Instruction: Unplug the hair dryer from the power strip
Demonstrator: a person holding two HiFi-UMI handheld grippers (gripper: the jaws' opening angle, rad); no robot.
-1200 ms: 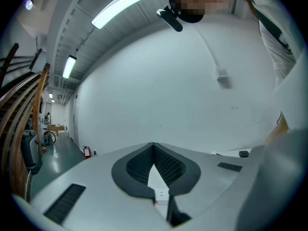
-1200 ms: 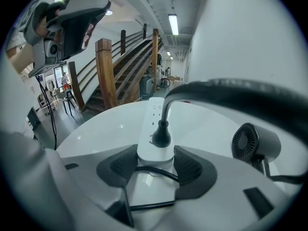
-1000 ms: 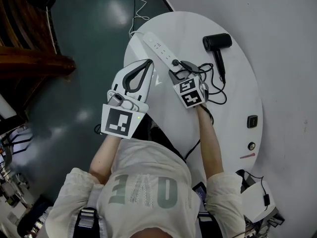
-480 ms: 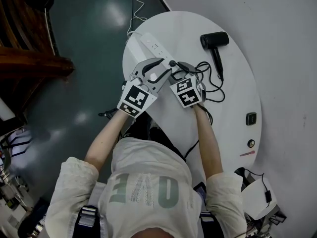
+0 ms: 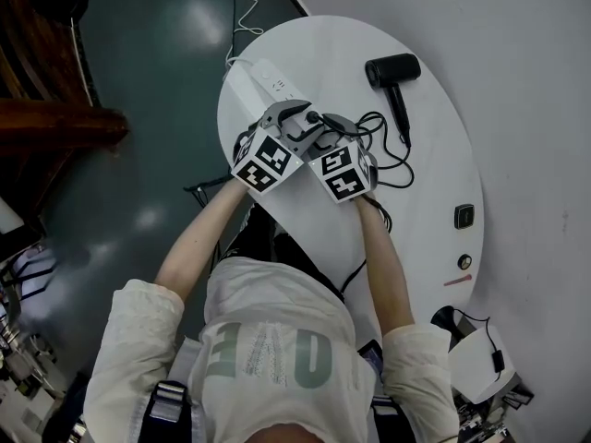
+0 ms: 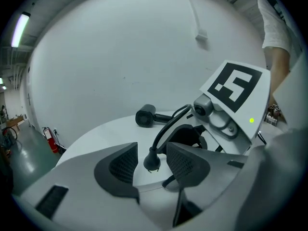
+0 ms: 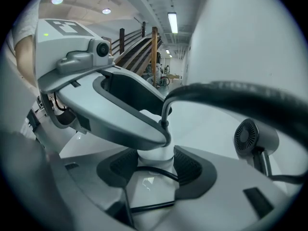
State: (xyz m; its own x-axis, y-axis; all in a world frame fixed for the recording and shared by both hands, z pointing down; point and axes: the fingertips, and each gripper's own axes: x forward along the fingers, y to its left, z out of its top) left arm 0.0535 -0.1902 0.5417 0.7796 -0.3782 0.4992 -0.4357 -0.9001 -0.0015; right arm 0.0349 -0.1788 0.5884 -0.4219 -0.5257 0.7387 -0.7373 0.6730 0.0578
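The black hair dryer (image 5: 392, 70) lies at the far side of the round white table (image 5: 416, 247); its cord (image 5: 379, 141) loops back to a black plug (image 5: 319, 118) on the white power strip (image 5: 263, 83). In the left gripper view the plug (image 6: 152, 160) stands upright between the pads of my left gripper (image 6: 153, 164), whose jaws are opening with a gap on each side. My right gripper (image 7: 155, 166) is shut on the strip's near end (image 7: 155, 153). Both grippers meet at the strip, left gripper (image 5: 300, 120) beside right gripper (image 5: 325, 141).
The table's left edge runs close to the strip, with dark floor (image 5: 138, 109) below. The strip's white cable (image 5: 235, 17) drops off the far edge. A black square plate (image 5: 464, 216) and a small knob (image 5: 464, 262) sit at the right. The hair dryer (image 7: 255, 138) lies right of my jaws.
My left gripper has come down and forward from above the table's near edge to the plug, and its jaws have parted around it. The right gripper has stayed on the strip.
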